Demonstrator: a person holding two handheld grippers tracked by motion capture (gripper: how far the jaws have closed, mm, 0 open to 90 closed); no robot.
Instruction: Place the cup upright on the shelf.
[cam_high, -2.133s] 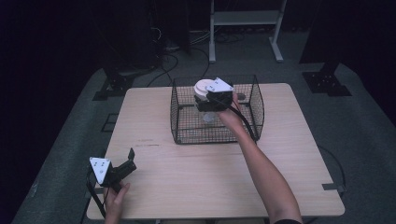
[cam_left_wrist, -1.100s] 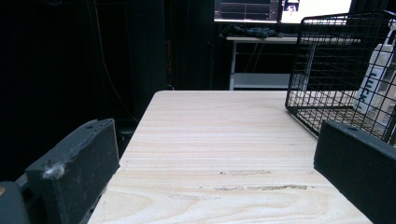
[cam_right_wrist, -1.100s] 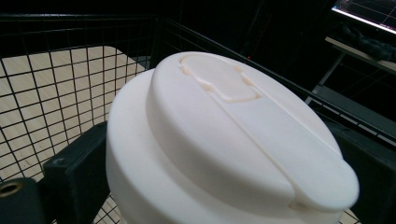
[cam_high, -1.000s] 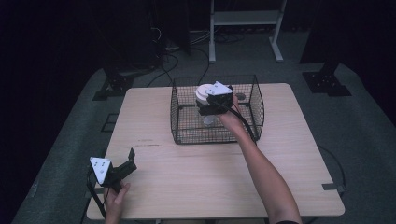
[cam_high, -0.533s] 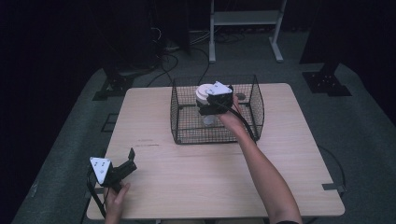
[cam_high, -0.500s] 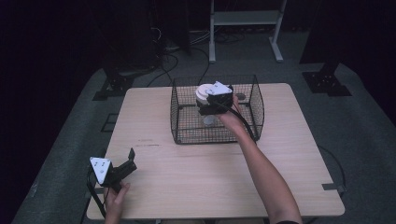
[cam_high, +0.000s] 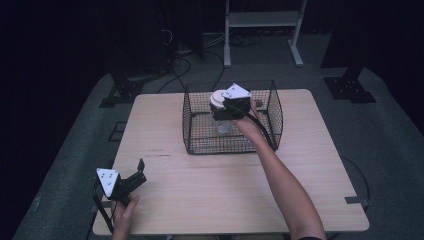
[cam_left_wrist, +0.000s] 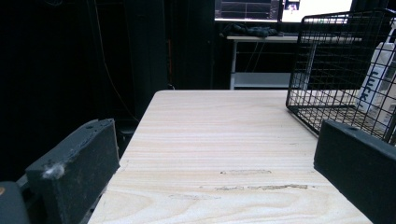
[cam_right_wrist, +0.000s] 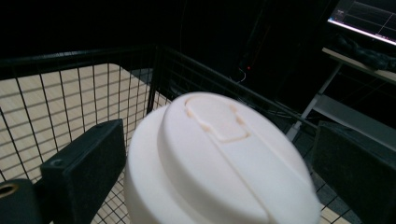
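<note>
R tongs (cam_right_wrist: 219, 154) astride cup (cam_right_wrist: 219, 163); basket (cam_right_wrist: 70, 88)

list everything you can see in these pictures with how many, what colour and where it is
Table: one, light wood, centre of the high view.
Wire basket: one, black, far middle of the table.
Lidded cup: one, white, inside the wire basket, between the right hand-held gripper's jaws.
Metal stand: one, grey-white, on the floor behind the table.
Left hand-held gripper: one, black with grey plate, near left corner of the table, jaws apart.
Right hand-held gripper: one, black with grey plate, over the basket.
Forearm: one, reaching from the near edge to the basket.
</note>
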